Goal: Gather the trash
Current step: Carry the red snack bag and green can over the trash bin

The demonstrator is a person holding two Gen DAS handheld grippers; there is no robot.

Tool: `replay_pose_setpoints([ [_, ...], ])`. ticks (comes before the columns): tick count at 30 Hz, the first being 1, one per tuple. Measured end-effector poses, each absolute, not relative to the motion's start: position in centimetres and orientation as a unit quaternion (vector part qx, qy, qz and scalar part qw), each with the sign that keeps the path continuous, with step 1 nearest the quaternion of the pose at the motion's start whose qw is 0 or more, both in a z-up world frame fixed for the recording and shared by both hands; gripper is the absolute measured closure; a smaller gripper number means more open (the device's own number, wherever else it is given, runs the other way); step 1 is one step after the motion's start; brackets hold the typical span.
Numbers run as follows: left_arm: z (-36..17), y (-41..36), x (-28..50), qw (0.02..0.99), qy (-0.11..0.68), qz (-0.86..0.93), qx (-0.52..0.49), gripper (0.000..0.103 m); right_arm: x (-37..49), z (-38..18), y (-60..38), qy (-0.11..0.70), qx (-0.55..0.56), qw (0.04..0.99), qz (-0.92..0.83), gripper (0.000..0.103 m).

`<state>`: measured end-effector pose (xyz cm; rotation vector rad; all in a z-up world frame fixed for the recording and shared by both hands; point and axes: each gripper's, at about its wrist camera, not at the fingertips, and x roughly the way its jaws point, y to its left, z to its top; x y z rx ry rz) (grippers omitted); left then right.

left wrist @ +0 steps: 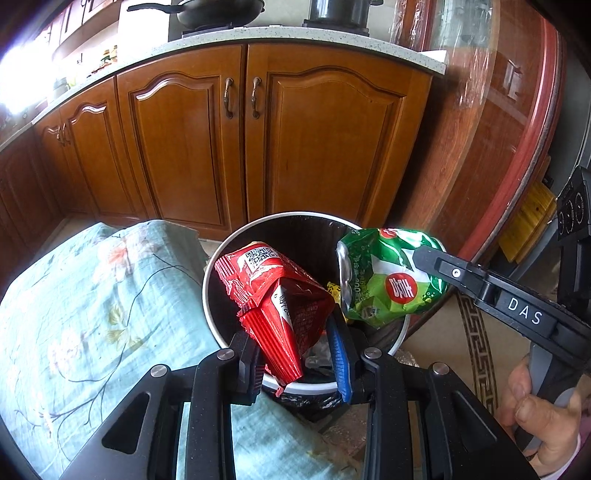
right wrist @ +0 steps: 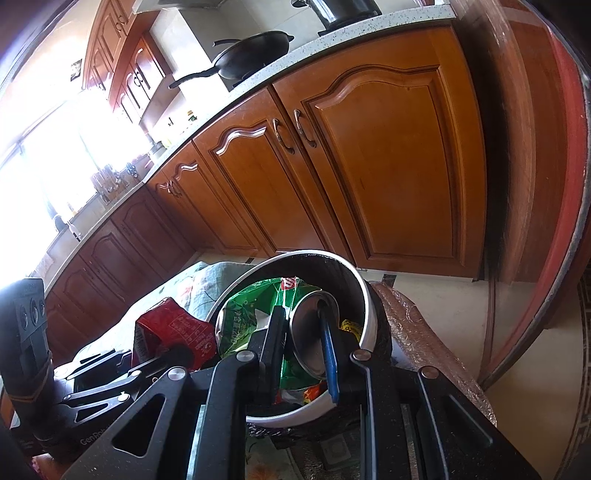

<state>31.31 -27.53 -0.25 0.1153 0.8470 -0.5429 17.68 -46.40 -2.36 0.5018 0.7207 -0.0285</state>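
Note:
A round white-rimmed trash bin with a black liner stands on the floor. My left gripper is shut on a crumpled red snack wrapper and holds it over the bin's mouth. My right gripper is shut on a crushed green drink can, also over the bin. In the left wrist view the can hangs at the bin's right rim, held by the right gripper. The red wrapper shows left of the can in the right wrist view. Some trash lies inside the bin.
Wooden kitchen cabinets stand behind the bin under a speckled counter with a pan. A seat covered in light blue floral cloth is left of the bin. A round red-rimmed table is on the right.

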Motion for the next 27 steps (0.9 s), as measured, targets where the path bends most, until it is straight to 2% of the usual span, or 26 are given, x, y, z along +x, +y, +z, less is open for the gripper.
replay_pose_setpoints([
  [27,-1.0,-30.1,32.3,0.863,0.431,-0.253,0.072,0.074,20.1,-3.8,-46.8,0.378,0.225,0.898,-0.026,0.084],
])
